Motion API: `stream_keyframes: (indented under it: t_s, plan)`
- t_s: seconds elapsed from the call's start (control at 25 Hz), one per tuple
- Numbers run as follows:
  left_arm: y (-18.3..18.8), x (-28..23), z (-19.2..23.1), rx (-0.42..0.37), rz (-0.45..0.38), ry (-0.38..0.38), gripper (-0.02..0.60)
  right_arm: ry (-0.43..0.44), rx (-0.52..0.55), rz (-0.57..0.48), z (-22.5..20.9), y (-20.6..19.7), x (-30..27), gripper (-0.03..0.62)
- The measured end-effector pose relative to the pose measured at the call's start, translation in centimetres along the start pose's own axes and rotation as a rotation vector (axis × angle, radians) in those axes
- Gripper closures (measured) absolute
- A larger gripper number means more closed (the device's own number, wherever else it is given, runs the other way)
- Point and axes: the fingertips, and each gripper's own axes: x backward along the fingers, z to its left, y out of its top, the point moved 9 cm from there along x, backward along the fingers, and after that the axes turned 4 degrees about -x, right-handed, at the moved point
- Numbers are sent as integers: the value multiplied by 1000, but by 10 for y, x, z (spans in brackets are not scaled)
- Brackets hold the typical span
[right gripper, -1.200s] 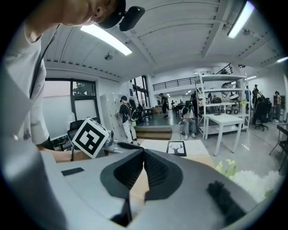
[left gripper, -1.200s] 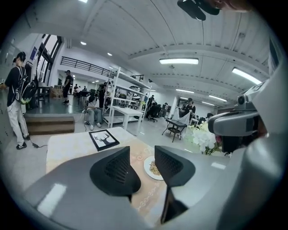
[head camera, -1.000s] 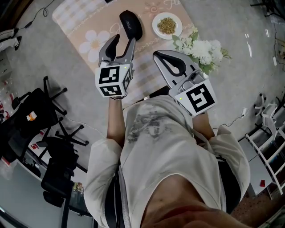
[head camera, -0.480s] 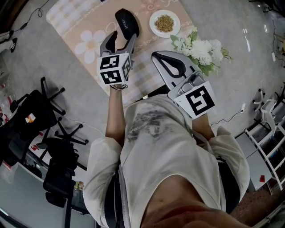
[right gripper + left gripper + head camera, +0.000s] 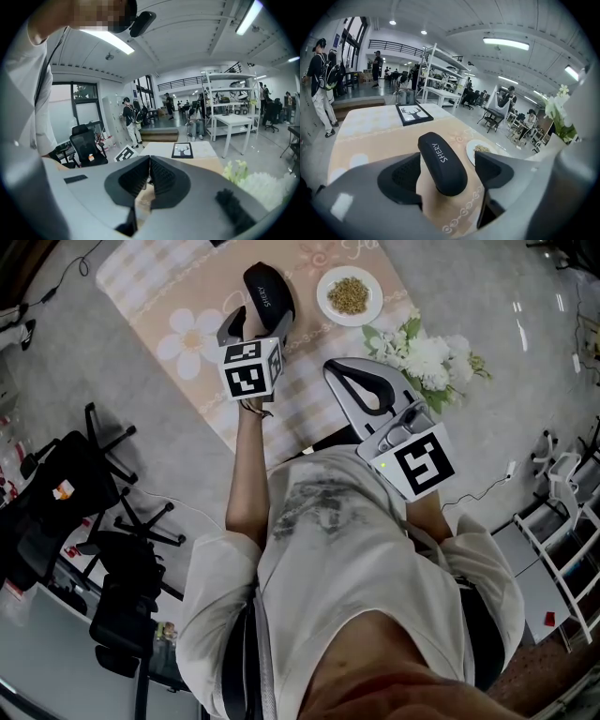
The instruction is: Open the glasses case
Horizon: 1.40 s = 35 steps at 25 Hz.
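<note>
A black glasses case [image 5: 268, 288] lies closed on the floral tablecloth [image 5: 178, 296]. In the left gripper view the case [image 5: 442, 161] lies lengthwise between the jaws, with a gap to the pad on each side. My left gripper [image 5: 256, 321] is low over the case's near end, and its jaws are opening and straddle that end. My right gripper [image 5: 337, 366] hovers to the right, above the table's near edge, shut with nothing between its pads [image 5: 160, 179]. The case's near end is hidden behind the left gripper's marker cube in the head view.
A white plate of grains [image 5: 350, 294] sits just right of the case. A bunch of white flowers [image 5: 427, 357] stands at the table's right edge. A framed deer picture [image 5: 414, 114] lies at the far end. Black office chairs [image 5: 103, 484] stand on the floor to the left.
My left gripper has moved forward and down to the case and its jaws have spread around the case's near end. The right gripper has stayed where it was.
</note>
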Motion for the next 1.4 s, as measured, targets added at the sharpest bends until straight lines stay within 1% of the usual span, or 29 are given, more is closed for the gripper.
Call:
stream_keyframes:
  t_s: [0.12, 0.28, 0.48, 0.56, 0.76, 0.92, 1.0, 1.04, 1.4]
  plan:
    - [-5, -12, 2, 11, 32, 17, 187, 8, 0, 5, -1, 0, -3, 577]
    - [-9, -25, 0, 18, 58, 22, 169, 17, -3, 6, 0, 0, -5, 579]
    - [-13, -40, -1, 20, 94, 45, 129, 24, -5, 15, -1, -1, -6, 579]
    - [-14, -45, -1, 17, 109, 56, 127, 24, -8, 17, -1, -2, -6, 577]
    - [-21, -59, -3, 5, 155, 80, 127, 22, -13, 16, -2, -2, -5, 577]
    - [-26, -67, -3, 14, 182, 90, 133, 16, -17, 18, -2, -3, -4, 579]
    - [-27, -70, -3, 19, 184, 89, 146, 15, -18, 19, -3, -4, -3, 579]
    - [-27, -70, -3, 20, 183, 89, 163, 14, -18, 18, -4, -4, -3, 577]
    - [-27, -63, 0, 64, 164, 68, 212, 10, -17, 14, 0, -6, 0, 577]
